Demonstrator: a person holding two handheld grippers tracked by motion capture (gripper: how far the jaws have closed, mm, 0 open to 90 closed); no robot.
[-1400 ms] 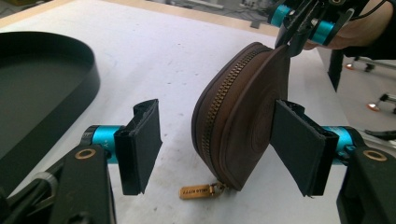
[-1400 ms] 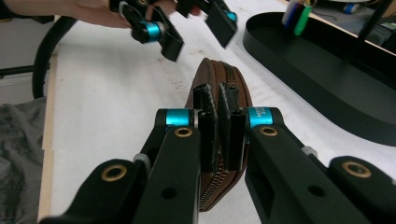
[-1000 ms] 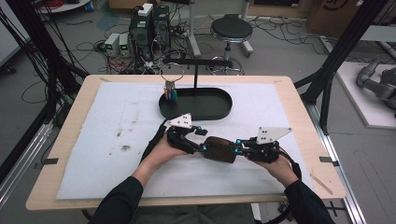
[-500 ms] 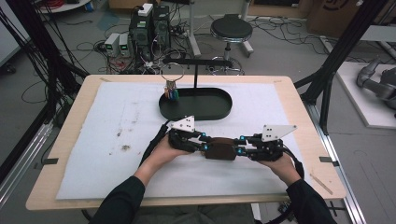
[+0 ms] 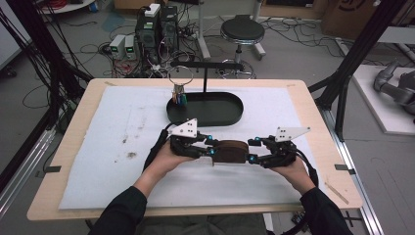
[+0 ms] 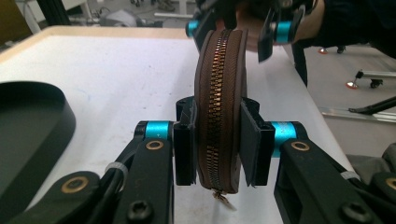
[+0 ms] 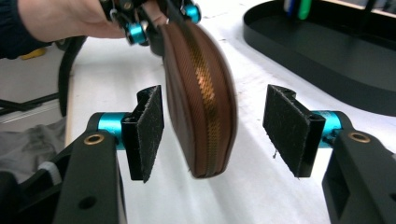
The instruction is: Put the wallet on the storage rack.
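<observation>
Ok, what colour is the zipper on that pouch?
Coppery metal teeth on a brown pouch, clearest in the left gripper view.

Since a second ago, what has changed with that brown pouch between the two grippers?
The right gripper has just been opening and has let go of the brown zipped pouch. The left gripper has closed on it and now holds it alone. The black tray stayed put.

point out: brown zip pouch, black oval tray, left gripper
brown zip pouch [image 6: 219, 93], left gripper view, zipper edge
black oval tray [image 5: 230, 117], high view, front rim
left gripper [image 6: 217, 140], left gripper view, midway between pads clamping the pouch
</observation>
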